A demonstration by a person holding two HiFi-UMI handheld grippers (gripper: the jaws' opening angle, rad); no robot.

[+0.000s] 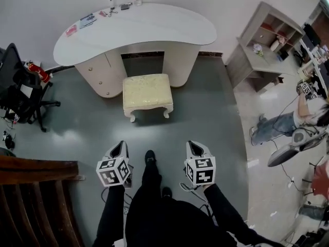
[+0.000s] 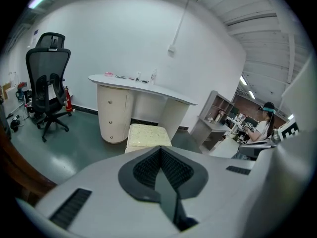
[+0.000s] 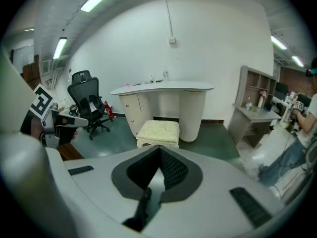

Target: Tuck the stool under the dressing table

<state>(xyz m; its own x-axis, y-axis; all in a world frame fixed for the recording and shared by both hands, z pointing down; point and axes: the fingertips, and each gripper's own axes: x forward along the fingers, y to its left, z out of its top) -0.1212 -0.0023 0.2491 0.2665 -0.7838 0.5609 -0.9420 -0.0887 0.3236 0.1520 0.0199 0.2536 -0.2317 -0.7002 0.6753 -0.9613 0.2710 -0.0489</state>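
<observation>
The stool [image 1: 148, 94] stands just in front of the table [image 1: 154, 27], not yet tucked under. Left gripper [image 1: 121, 147] and right gripper [image 1: 193, 147] hang well back from the table, jaws together, empty.

You hold both arms forward and low, well short of the stool [image 1: 147, 94]. Your left gripper [image 1: 121, 144] points toward its left side and your right gripper [image 1: 190, 144] toward its right. Each gripper's jaws seem pressed together, with nothing between them.
</observation>
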